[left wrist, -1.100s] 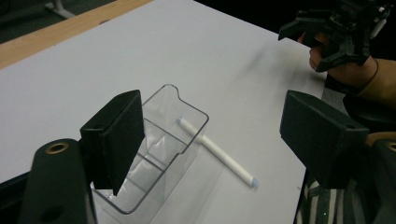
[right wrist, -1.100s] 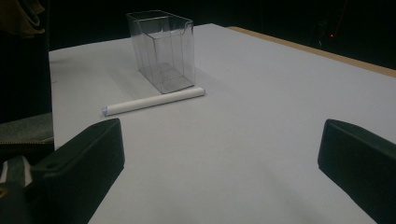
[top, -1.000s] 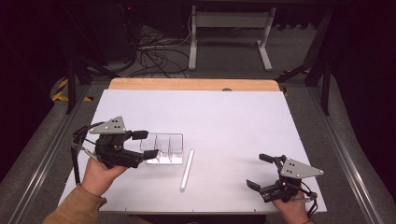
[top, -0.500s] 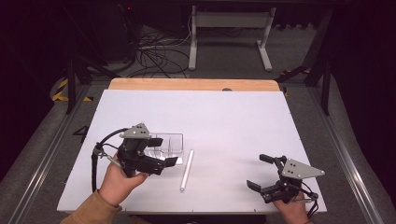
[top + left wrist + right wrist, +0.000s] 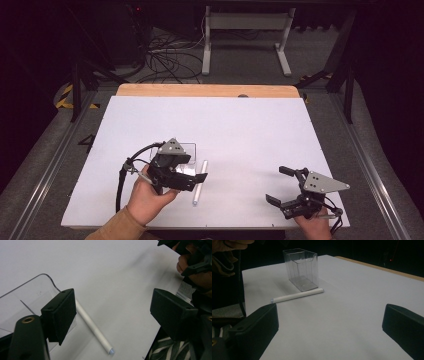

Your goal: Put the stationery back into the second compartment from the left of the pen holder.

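- So there's a white stick-shaped thing, looks like a marker or chalk stick, lying flat on the white tabletop. It has a pale blue tip at the end nearest the person; you can see that tip best in the left gripper view.
- Just beside it on its left sits a clear plastic box, open at the top, standing upright. From the right gripper view the marker lies just in front of the box's base. Looks like it's close to touching, but I can't tell for sure.
- The left hand-held gripper is right over that spot, tipped toward the marker. Its jaws are spread wide, nothing in them. In its own view the one jaw overlaps the box corner and the marker runs out from behind it into the gap between the jaws.
- The person's left hand holds it from underneath, tan sleeve at the bottom edge, and a black cable loops off to the left.
- The right hand-held gripper is well apart from all that, down near the tabletop's front right corner. Jaws also wide apart and empty, pointing left toward the marker and box.
- Beyond the tabletop: a wooden strip along the far edge, then dark floor with a cable tangle and a white metal stand.
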Action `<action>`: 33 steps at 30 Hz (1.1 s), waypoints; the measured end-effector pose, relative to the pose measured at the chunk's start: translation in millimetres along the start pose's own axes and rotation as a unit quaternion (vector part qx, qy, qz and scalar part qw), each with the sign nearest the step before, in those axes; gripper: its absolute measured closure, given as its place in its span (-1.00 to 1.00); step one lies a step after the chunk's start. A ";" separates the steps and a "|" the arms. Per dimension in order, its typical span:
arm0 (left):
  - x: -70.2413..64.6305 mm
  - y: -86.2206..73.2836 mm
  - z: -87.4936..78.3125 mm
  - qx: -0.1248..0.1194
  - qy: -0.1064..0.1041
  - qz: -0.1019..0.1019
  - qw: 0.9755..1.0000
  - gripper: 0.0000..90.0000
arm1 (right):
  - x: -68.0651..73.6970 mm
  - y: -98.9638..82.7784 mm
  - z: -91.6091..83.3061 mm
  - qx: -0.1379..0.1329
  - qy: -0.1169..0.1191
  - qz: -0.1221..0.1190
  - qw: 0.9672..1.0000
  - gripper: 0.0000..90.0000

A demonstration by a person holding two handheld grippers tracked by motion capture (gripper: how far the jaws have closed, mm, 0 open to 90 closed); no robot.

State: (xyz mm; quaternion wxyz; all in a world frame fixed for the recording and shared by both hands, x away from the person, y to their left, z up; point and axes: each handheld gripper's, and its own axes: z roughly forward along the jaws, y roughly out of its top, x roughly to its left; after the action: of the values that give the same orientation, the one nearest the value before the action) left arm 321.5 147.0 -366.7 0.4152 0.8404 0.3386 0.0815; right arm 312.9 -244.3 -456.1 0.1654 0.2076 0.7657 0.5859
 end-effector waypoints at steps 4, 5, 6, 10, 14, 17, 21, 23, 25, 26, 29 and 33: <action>-3.2 -1.4 4.4 -0.004 0.002 -0.006 1.000 -0.51 | 0.6 0.1 0.3 0.001 0.003 0.000 1.000 -0.97; -3.8 -1.9 5.5 -0.004 0.007 -0.005 1.000 -0.51 | 0.9 0.1 0.2 0.002 0.003 0.001 1.000 -0.97; -4.2 -2.5 6.4 -0.003 0.012 -0.003 1.000 -0.51 | 1.0 0.1 0.2 0.002 0.003 0.001 1.000 -0.97; -5.1 -7.0 10.3 -0.002 0.019 -0.018 1.000 -0.46 | 1.2 -0.2 0.2 0.002 0.003 -0.001 1.000 -0.97; -1.8 -11.0 12.5 0.002 0.022 -0.030 0.999 -0.44 | 1.9 -0.2 0.4 0.003 0.003 -0.001 1.000 -0.97; -1.5 -13.0 13.9 0.002 0.020 -0.041 0.999 -0.44 | 1.8 -0.4 0.7 0.003 0.002 -0.006 1.000 -0.97; -2.3 -13.7 16.9 0.014 0.021 -0.040 0.999 -0.41 | 1.7 -0.7 0.7 0.002 0.005 -0.003 1.000 -0.97; -3.8 -13.8 19.5 0.025 0.030 -0.041 0.998 -0.35 | 1.9 -0.7 0.2 0.003 0.005 -0.005 1.000 -0.97; -4.7 -14.3 22.7 0.031 0.033 -0.043 0.998 -0.32 | 2.6 -0.5 -0.3 0.003 0.007 -0.002 1.000 -0.97; -4.9 -14.8 24.0 0.035 0.031 -0.046 0.998 -0.31 | 2.6 -0.4 -0.4 0.001 0.007 -0.003 1.000 -0.97; -4.8 -16.5 28.7 0.041 0.034 -0.055 0.997 -0.23 | 2.3 -0.4 -0.7 0.000 0.006 -0.009 1.000 -0.97; -5.5 -18.6 38.2 0.060 0.042 -0.077 0.994 -0.18 | 3.2 -0.4 -1.3 -0.008 0.007 -0.006 1.000 -0.97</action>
State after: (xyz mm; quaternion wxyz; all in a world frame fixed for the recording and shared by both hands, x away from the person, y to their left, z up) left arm 324.0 126.9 -404.4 0.3549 0.8311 0.4233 0.0641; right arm 309.5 -243.8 -456.2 0.1652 0.1974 0.7634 0.5924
